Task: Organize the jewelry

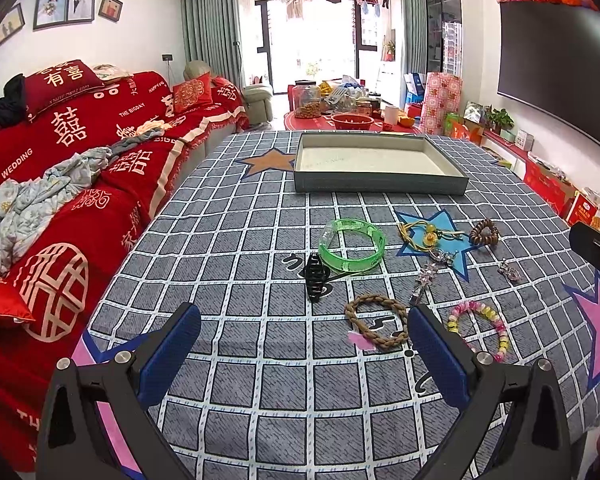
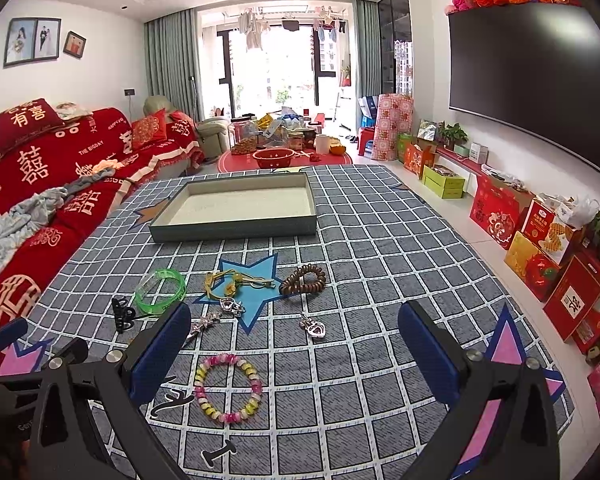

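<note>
An empty grey tray (image 1: 380,186) (image 2: 236,228) stands at the far side of the checked cloth. In front of it lie a green bangle (image 1: 352,249) (image 2: 161,289), a black hair claw (image 1: 315,282) (image 2: 124,314), a braided brown bracelet (image 1: 376,322), a pink-yellow bead bracelet (image 1: 480,330) (image 2: 228,387), a brown coil tie (image 1: 485,233) (image 2: 303,279), a yellow cord charm (image 1: 428,236) (image 2: 236,282), and silver clips (image 1: 422,280) (image 2: 314,326). My left gripper (image 1: 304,340) is open above the near cloth. My right gripper (image 2: 294,340) is open above the bead bracelet.
A red-covered sofa (image 1: 60,152) runs along the table's left side. Gift boxes (image 2: 540,248) line the floor at the right under a wall TV (image 2: 532,80). A low red table with jars and bowls (image 1: 340,116) stands behind the tray.
</note>
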